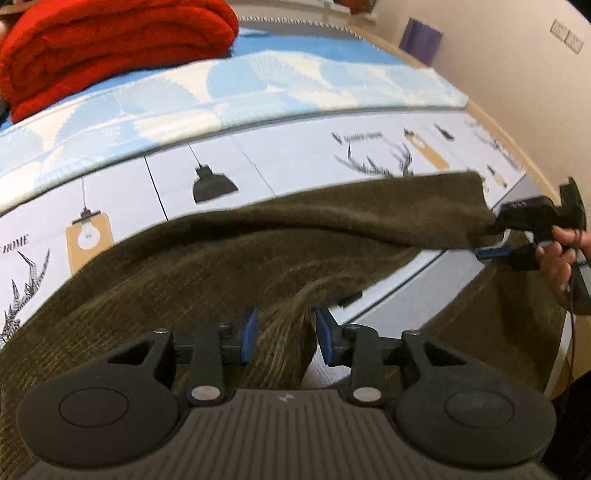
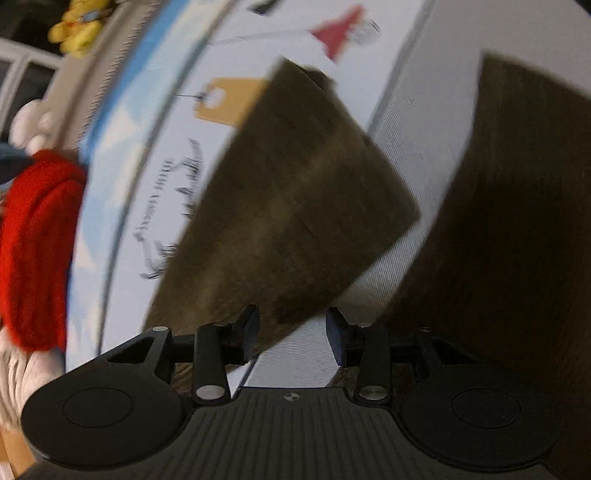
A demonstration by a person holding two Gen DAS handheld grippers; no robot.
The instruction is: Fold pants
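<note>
At lower centre of the left wrist view: left gripper (image 1: 284, 334), blue-padded fingers (image 1: 250, 334) parted, a ridge of the pants (image 1: 229, 258) lying between them; whether the pads press the cloth cannot be told.

Pants: olive-brown, ribbed; spread from lower left across mid-frame, one leg stretched toward the right edge, a further part hanging at lower right.

Right edge of the same view: right gripper (image 1: 496, 236), held by a hand (image 1: 557, 254), fingers closed on the leg's end.

Lower centre of the right wrist view: right gripper (image 2: 291, 332), fingers (image 2: 334, 336) apart here, pants (image 2: 295, 199) edge against the left finger; frame blurred, so the grip cannot be confirmed from this view. A second dark fold fills the right side.

Bed (image 1: 288, 147): pale sheet printed with lamps, bulbs and antlers, under the pants; blue-and-white patterned cover beyond it.

Blanket (image 1: 110, 48): red, folded, upper left, on the blue cover; seen again at left edge (image 2: 37, 243).

Toy (image 2: 79, 26): yellow, upper left, blurred.
</note>
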